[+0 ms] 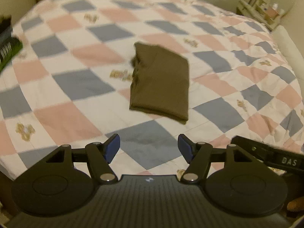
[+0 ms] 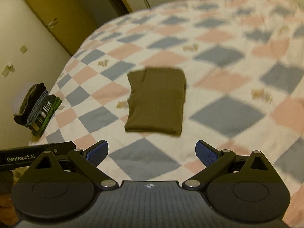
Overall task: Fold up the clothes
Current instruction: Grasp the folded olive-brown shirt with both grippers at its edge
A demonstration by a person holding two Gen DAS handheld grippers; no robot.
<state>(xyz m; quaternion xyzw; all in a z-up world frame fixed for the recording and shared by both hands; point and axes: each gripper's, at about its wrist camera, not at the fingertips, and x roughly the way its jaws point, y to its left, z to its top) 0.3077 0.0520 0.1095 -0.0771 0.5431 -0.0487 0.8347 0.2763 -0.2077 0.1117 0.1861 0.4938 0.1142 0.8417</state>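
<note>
We find a bed covered by a checked quilt [image 1: 79,83] in pink, grey-blue and white. An olive-green garment [image 1: 161,83] lies near its middle, already folded to a compact rectangle, with bunched fabric along its left edge. A stack of folded clothes [image 2: 38,112] sits at the quilt's left border, beside a cream wall and a wooden door [image 2: 55,9]. The left gripper [image 1: 148,149] and right gripper [image 2: 152,153] both hang above the quilt short of the garment, jaws parted and empty. We judge folding nearly complete; the next move calls for grasping the near edge, for a final fold or transfer.
</note>
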